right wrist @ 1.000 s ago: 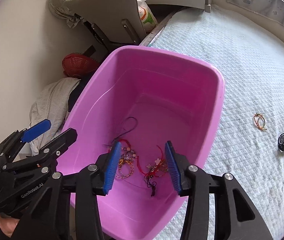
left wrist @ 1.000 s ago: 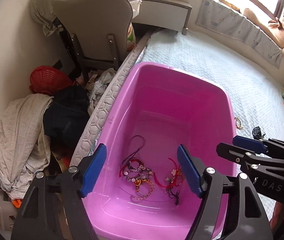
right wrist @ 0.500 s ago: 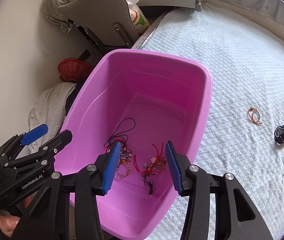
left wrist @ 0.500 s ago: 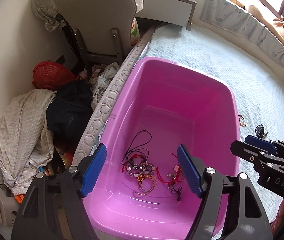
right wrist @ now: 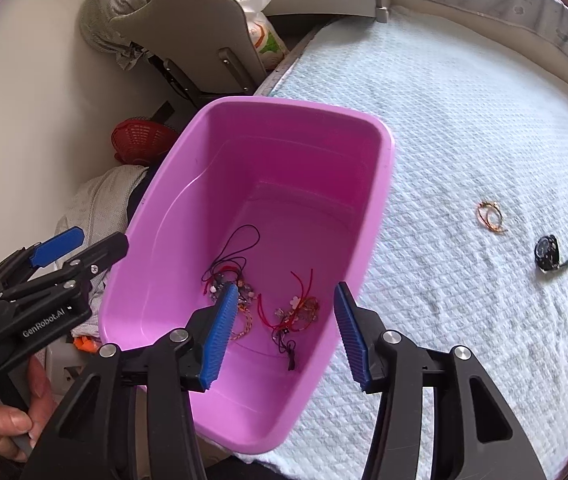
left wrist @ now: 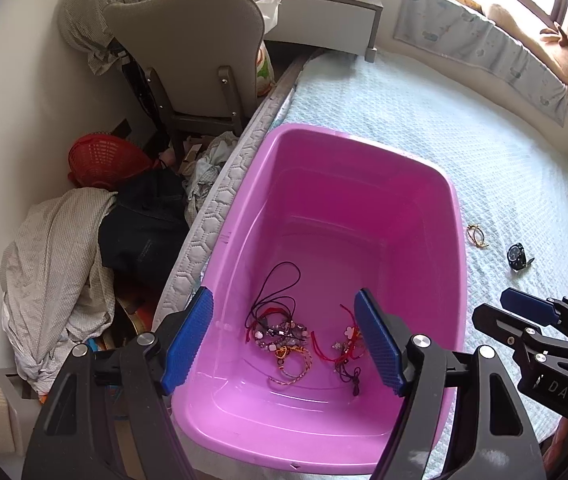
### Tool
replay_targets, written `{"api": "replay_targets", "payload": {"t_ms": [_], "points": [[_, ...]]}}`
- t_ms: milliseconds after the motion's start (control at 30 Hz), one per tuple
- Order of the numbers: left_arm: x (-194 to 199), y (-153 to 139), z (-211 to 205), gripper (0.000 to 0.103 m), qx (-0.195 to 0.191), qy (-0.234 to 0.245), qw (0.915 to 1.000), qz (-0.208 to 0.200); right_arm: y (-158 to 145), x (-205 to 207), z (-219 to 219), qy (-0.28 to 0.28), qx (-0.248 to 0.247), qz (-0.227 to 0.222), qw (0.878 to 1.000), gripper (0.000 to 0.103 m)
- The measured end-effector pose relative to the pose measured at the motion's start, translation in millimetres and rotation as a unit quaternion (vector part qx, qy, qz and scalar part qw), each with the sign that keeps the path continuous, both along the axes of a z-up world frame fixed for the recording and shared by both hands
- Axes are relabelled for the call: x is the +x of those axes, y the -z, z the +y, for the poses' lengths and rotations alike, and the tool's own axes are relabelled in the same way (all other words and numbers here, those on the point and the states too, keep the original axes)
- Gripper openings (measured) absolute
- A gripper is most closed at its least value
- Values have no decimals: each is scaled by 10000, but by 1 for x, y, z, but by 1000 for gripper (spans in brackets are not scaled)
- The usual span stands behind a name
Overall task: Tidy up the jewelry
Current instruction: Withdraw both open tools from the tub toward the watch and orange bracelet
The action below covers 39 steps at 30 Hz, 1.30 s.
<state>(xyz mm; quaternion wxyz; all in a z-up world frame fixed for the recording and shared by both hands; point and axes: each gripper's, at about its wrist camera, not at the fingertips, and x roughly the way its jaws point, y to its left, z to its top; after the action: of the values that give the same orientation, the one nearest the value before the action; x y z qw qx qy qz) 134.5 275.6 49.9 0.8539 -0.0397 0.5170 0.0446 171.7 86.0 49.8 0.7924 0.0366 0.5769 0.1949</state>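
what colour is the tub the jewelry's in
Pink-purple. The tub shows best in the left wrist view, holding the bracelets.

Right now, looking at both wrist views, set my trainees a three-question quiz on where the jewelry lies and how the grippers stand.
1. True or false: the black watch lies inside the pink tub.
2. Which loose piece lies on the bedspread nearest the tub's rim? A) gold bangles B) black watch C) red beaded bracelet
3. Fill in: the tangle of bracelets and cords rests on the tub's ____.

Key
1. False: it lies on the bedspread, outside the tub.
2. A
3. floor. The left gripper is open and empty above it; the right gripper is opening, with nothing between its jaws.
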Motion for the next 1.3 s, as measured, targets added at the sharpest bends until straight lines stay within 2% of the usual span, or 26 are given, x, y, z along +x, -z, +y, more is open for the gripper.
{"api": "replay_targets", "payload": {"t_ms": [233,400,633,733,867,1133,1300], "points": [[-7,-11,-9,72,3,156,9999,-39,-8,-17,-24,243,-33,-27,9997,49],[-15,-17,-17,75,-62,290,9996,-16,-13,-35,-41,394,-9,-29,9992,52],[-32,-15,-41,86,37,660,9978,-11,-10,-57,-64,820,-5,97,9966,54],[-40,-10,-54,88,30,811,9967,49,-6,-71,-80,989,-71,169,9949,59],[-45,-7,-75,91,-5,1016,9948,99,-2,-92,-106,1257,-180,235,9916,64],[-57,-12,-133,94,-18,1414,9900,-29,-5,-132,-177,1874,-216,154,9819,66],[-74,-17,-169,95,-41,1399,9901,-85,-8,-158,-234,2173,-169,23,9760,68]]}}
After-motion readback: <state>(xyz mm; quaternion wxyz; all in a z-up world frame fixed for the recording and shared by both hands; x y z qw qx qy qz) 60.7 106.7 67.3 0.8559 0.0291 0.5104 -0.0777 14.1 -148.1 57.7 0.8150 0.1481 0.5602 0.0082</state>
